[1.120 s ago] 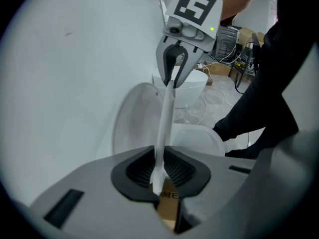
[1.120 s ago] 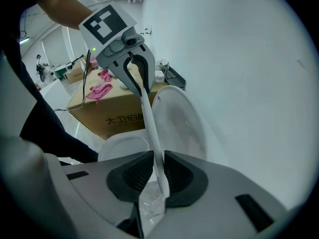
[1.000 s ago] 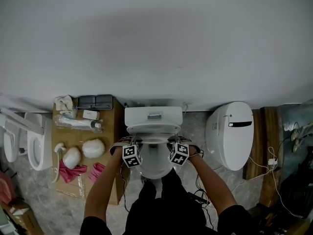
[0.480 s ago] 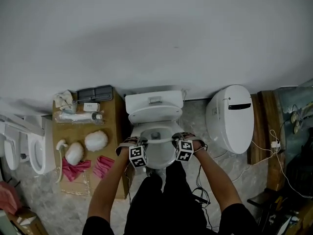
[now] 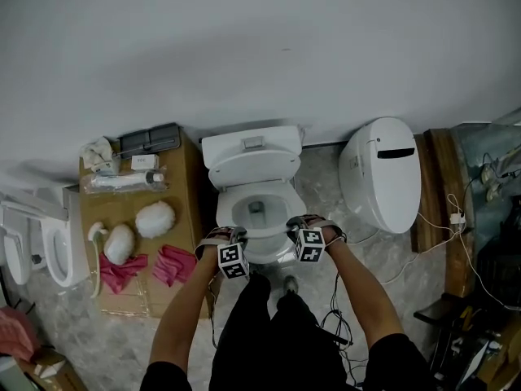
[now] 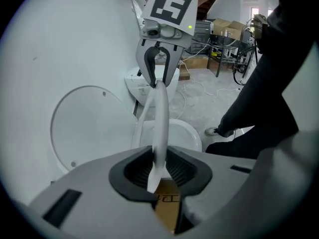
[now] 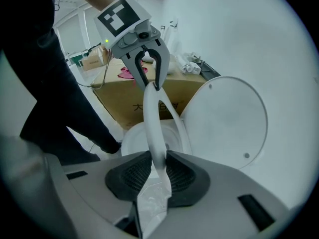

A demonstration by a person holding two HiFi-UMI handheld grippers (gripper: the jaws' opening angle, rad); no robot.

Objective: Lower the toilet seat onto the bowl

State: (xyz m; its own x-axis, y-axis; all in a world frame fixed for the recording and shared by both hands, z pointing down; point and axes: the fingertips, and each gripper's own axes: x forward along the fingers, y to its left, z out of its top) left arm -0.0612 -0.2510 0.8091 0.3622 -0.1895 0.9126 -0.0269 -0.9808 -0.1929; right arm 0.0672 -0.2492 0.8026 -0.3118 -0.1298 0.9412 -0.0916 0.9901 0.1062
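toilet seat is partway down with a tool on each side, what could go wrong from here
1. Slam: the toilet seat does not look down on the bowl yet, and the jaws of the left tool and right tool have just been opening with its rim between them. It could slip out and drop.
2. Skew: if one tool frees first, the seat hangs from one side and may land crooked.

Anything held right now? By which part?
The seat. The left hand-held gripper has its front-left rim between the pads, the right hand-held gripper the front-right rim. Both jaws have just been opening, yet the pads look in contact.
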